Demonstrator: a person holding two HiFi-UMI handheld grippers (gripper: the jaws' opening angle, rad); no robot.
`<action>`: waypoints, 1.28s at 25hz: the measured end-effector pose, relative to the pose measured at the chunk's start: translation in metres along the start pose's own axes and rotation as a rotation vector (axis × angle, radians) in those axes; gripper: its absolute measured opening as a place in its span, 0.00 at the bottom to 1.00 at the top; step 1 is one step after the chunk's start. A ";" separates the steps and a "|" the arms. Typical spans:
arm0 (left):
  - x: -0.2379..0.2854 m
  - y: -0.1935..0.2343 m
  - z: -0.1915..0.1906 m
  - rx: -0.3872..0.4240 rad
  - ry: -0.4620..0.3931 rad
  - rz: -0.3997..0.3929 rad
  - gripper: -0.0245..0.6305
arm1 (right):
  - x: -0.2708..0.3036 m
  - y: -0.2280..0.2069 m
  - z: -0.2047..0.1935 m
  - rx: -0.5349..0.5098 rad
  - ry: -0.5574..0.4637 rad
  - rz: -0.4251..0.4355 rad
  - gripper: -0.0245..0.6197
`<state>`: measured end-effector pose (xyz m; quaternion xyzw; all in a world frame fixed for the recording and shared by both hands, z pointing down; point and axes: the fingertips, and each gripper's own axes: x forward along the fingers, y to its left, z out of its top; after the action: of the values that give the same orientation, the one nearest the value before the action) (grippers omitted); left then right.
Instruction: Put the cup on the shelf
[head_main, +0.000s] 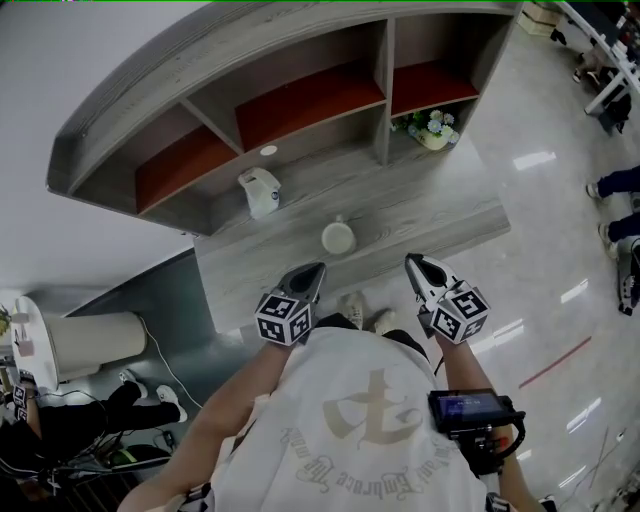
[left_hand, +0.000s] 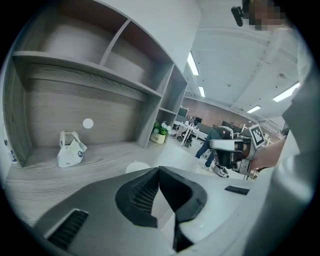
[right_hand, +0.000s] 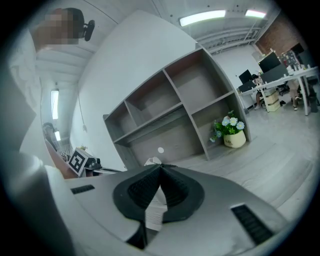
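A white cup (head_main: 338, 237) stands on the wood-grain ledge (head_main: 430, 215) beneath the shelf compartments (head_main: 310, 100). Both grippers hover side by side just short of the ledge's front edge, nearer to me than the cup. My left gripper (head_main: 319, 268) sits slightly left of the cup, its jaws shut with nothing in them. My right gripper (head_main: 411, 261), off to the cup's right, is also shut and holds nothing. In the left gripper view the cup (left_hand: 136, 166) peeks over the closed jaws (left_hand: 159, 170). The cup is hidden in the right gripper view, where the jaws (right_hand: 161, 166) meet at their tips.
A white bag (head_main: 260, 192) (left_hand: 70, 150) sits on the ledge left of the cup. A pot of flowers (head_main: 432, 128) (right_hand: 231, 132) stands in the lower right compartment. The open compartments have red backs. Desks and people are on the shiny floor at right.
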<state>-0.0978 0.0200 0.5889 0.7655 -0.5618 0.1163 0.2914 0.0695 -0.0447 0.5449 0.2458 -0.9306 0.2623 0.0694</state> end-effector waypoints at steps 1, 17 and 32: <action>0.002 0.003 -0.001 -0.006 0.004 0.000 0.04 | 0.003 -0.001 0.000 0.000 0.005 -0.001 0.05; 0.037 0.031 -0.022 -0.040 0.084 -0.023 0.28 | 0.039 -0.005 -0.007 0.013 0.081 -0.010 0.04; 0.079 0.050 -0.039 0.039 0.148 0.041 0.62 | 0.043 -0.020 -0.018 0.060 0.120 -0.059 0.04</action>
<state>-0.1116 -0.0298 0.6755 0.7485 -0.5520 0.1897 0.3147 0.0420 -0.0679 0.5802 0.2589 -0.9088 0.3020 0.1255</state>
